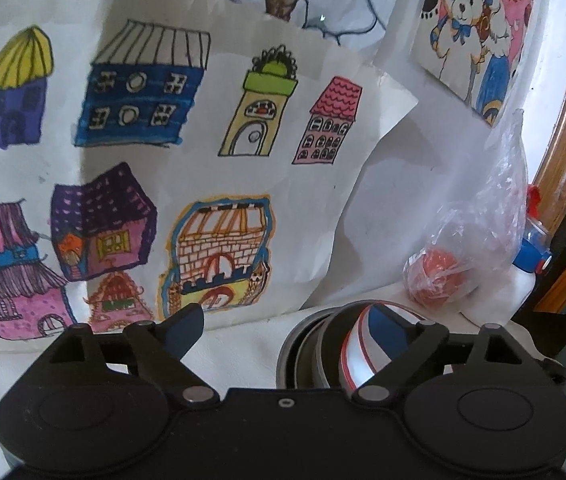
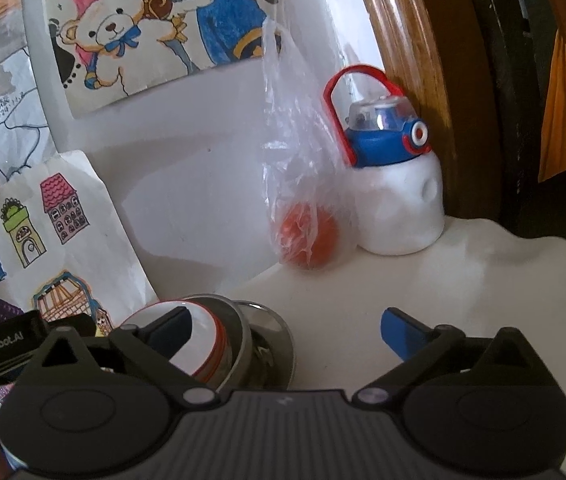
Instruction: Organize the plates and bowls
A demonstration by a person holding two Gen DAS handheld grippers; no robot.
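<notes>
- The left gripper [image 1: 289, 330] is standing wide open; its blue pads are apart and nothing is being pressed between them; the left pad is hanging free over the white table [image 1: 235, 344], and the right pad is lying in front of the bowls.
- The right gripper [image 2: 283, 334] is also standing wide open; its right pad is free above the table at about 3 o'clock; its left pad is overlapping the bowls in the picture, but I cannot tell if it is touching them.
- The stacked bowls [image 1: 323, 350] are sitting on the table near the lower middle of both views; they are steel bowls nested together, and a white bowl with red rim lines [image 2: 199, 344] is leaning tilted inside them.
- At about 1 o'clock from the stack, a clear plastic bag [image 2: 295, 168] with an orange ball [image 2: 315, 244] inside is standing against the wall.
- Just beside the bag, at its right, a white bottle with a blue and red lid [image 2: 399, 196] is standing upright near the wooden frame [image 2: 411, 60].
- Children's drawings of coloured houses [image 1: 143, 152] and of a teddy bear [image 2: 131, 36] are hanging on the wall at 10 to 12 o'clock.
</notes>
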